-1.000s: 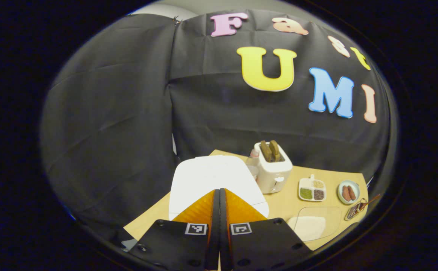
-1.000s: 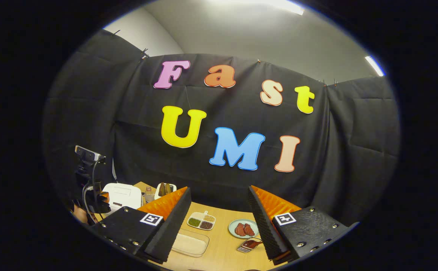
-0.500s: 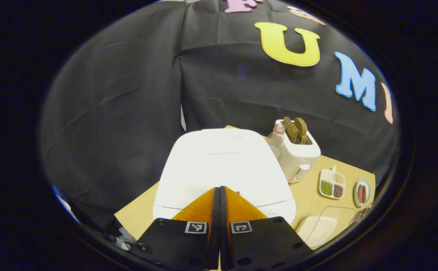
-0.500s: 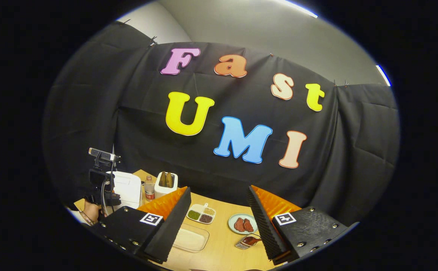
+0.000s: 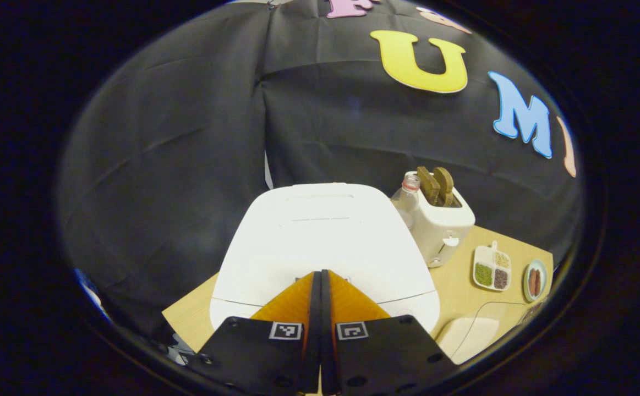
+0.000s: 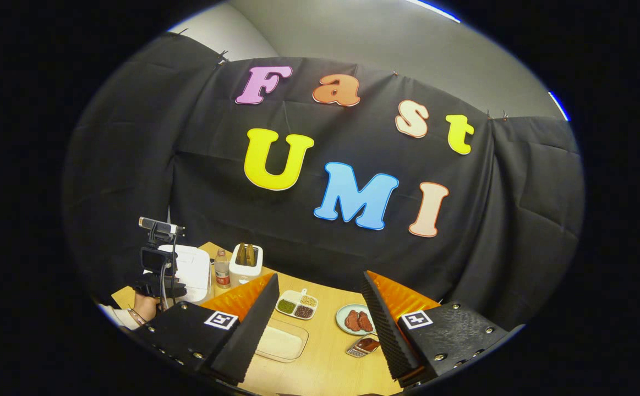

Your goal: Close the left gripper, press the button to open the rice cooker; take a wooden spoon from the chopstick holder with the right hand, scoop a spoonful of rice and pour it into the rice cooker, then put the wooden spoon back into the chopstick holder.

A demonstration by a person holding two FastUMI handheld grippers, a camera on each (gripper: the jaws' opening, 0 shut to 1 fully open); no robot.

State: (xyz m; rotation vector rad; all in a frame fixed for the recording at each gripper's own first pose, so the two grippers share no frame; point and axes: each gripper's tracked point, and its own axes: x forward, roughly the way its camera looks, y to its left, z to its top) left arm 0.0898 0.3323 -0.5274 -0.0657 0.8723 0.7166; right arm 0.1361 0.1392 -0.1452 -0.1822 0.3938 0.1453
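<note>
The white rice cooker [image 5: 325, 242] stands with its lid down at the table's left end. My left gripper [image 5: 320, 273] is shut with nothing between its fingers, its tips over the front edge of the lid. In the right gripper view the rice cooker [image 6: 190, 265] sits far left, with the left gripper [image 6: 160, 283] and a hand in front of it. My right gripper [image 6: 320, 283] is open and empty, held above the table. The clear container of rice [image 6: 280, 344] lies just ahead of its left finger. The metal chopstick holder [image 6: 365, 346] with the wooden spoon lies beside its right finger.
A white toaster [image 5: 439, 223] with two bread slices and a small bottle [image 5: 406, 201] stand right of the cooker. A divided dish of grains [image 6: 296, 307] and a plate of sausages [image 6: 354, 319] sit mid-table on the wooden table [image 6: 325, 352].
My left gripper has come forward and down onto the cooker, which now looms larger. The right gripper has tilted slightly, showing more of the table.
</note>
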